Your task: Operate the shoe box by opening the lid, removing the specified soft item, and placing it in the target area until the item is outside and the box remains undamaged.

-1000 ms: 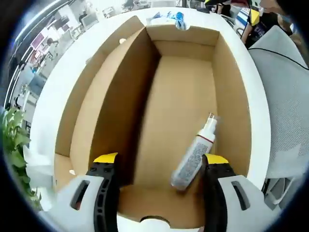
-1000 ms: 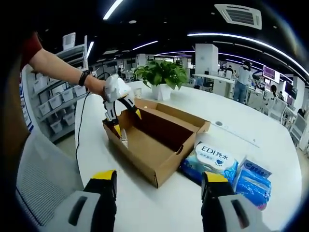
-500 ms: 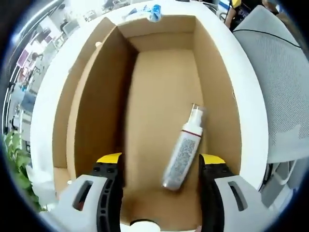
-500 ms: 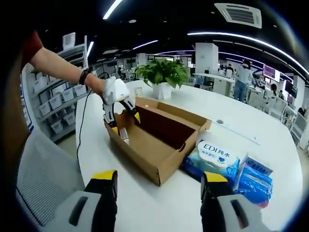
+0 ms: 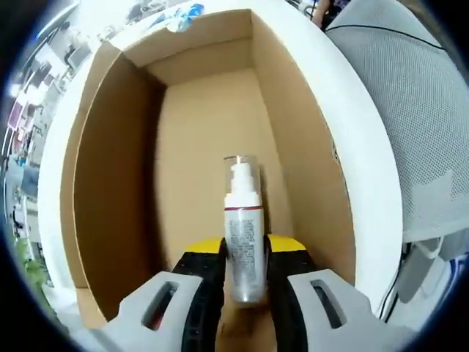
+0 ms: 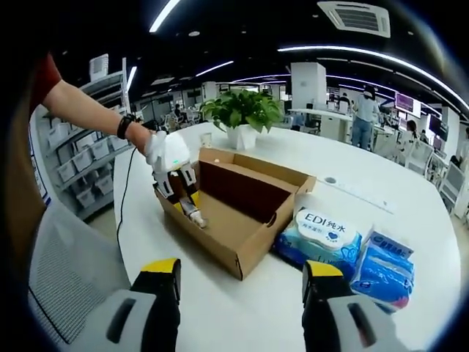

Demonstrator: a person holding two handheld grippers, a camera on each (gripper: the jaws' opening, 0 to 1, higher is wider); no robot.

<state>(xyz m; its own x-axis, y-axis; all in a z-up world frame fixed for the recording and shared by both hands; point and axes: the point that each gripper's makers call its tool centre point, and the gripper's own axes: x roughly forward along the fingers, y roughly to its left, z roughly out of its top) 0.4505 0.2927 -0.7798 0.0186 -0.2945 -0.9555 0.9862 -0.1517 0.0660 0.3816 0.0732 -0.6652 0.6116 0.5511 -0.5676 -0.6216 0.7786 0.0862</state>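
An open brown cardboard shoe box stands on a white table. Inside it is a clear pump bottle with a red band and a white label. My left gripper is down in the box, shut on the bottle's lower body, with the pump pointing away from me. In the right gripper view the box sits mid-table with its lid flap folded back. There the left gripper, held by a person's hand, is at the box's near-left end, over the bottle. My right gripper stands open above the table, short of the box.
A wet-wipe pack and a blue tissue pack lie right of the box. A potted plant stands behind it. A grey mesh chair is beside the table's edge; the chair also appears lower left.
My left gripper went from open around the bottle to shut on it, and moved deeper into the box. The right gripper stayed open and almost still.
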